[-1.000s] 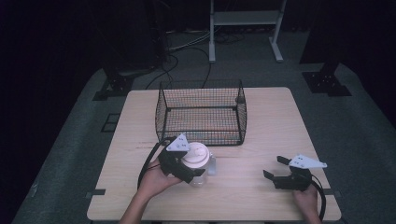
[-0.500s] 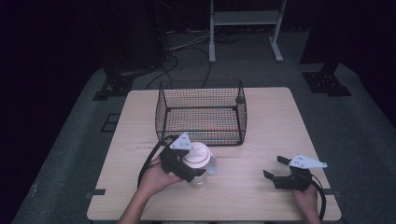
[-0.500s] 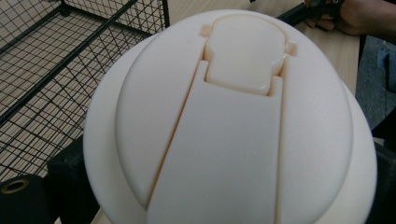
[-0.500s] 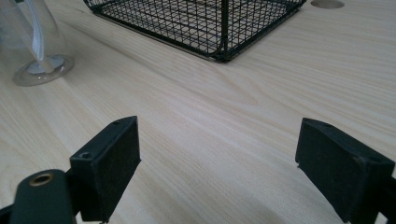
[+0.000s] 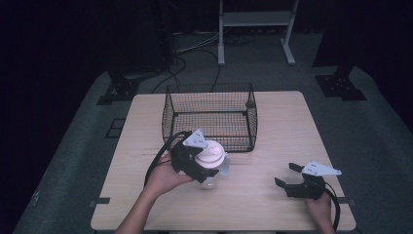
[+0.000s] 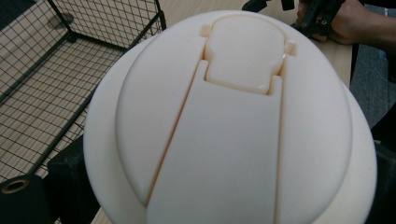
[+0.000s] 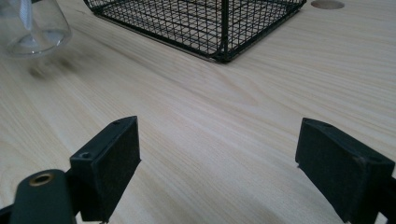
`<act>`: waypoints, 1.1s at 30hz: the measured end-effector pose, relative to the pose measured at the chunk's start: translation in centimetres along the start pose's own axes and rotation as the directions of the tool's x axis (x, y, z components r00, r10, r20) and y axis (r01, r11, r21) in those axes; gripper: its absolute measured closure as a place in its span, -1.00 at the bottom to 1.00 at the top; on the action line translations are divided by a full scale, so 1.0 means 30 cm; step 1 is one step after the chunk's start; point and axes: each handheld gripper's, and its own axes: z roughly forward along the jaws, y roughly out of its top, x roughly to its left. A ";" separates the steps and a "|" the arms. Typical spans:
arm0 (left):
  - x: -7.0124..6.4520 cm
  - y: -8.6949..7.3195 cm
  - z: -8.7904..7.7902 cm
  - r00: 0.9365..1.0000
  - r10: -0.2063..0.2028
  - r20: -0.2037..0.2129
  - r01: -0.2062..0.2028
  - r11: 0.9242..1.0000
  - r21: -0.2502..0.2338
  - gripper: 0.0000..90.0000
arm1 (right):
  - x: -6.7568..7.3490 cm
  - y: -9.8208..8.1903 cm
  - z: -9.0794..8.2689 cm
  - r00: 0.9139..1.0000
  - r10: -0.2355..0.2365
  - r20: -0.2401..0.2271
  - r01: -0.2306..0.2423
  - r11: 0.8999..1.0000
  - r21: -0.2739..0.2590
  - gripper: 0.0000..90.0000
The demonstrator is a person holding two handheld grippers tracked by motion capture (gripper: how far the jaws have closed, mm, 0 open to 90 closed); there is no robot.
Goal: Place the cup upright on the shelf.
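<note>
A clear bottle with a wide cream-white lid [image 5: 210, 157] is held at the table's front left, just in front of the wire basket [image 5: 209, 88]. My left gripper [image 5: 203, 166] is shut on it, with a black jaw on each side. In the left gripper view the lid [image 6: 233, 121] is very close, with its flip cap closed. The right gripper view shows the bottle's clear base [image 7: 35, 28] a little above its shadow on the wood. My right gripper [image 5: 285, 174] rests near the front right of the table, open, with bare wood between its jaws [image 7: 219, 154].
The black wire basket [image 7: 224, 28] stands open-topped at the middle back of the wooden table [image 5: 292, 122], with nothing visible in it. A cable loops from the left gripper. Beyond the table are a dark floor and a white stand [image 5: 253, 19].
My left gripper has carried the bottle slightly to the right and towards the basket. The right gripper has not moved.
</note>
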 end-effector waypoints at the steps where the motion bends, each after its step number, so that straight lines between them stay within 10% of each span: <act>1: 0.003 0.007 -0.003 1.000 0.000 0.002 0.000 1.000 0.003 -0.88 | 0.000 0.000 0.000 1.000 0.005 -0.001 -0.005 1.000 0.000 -0.71; 33: 0.131 0.283 -0.107 0.999 0.027 0.028 -0.027 1.000 -0.009 -0.88 | -0.001 0.001 -0.001 1.000 0.008 -0.002 -0.008 1.000 -0.003 -0.71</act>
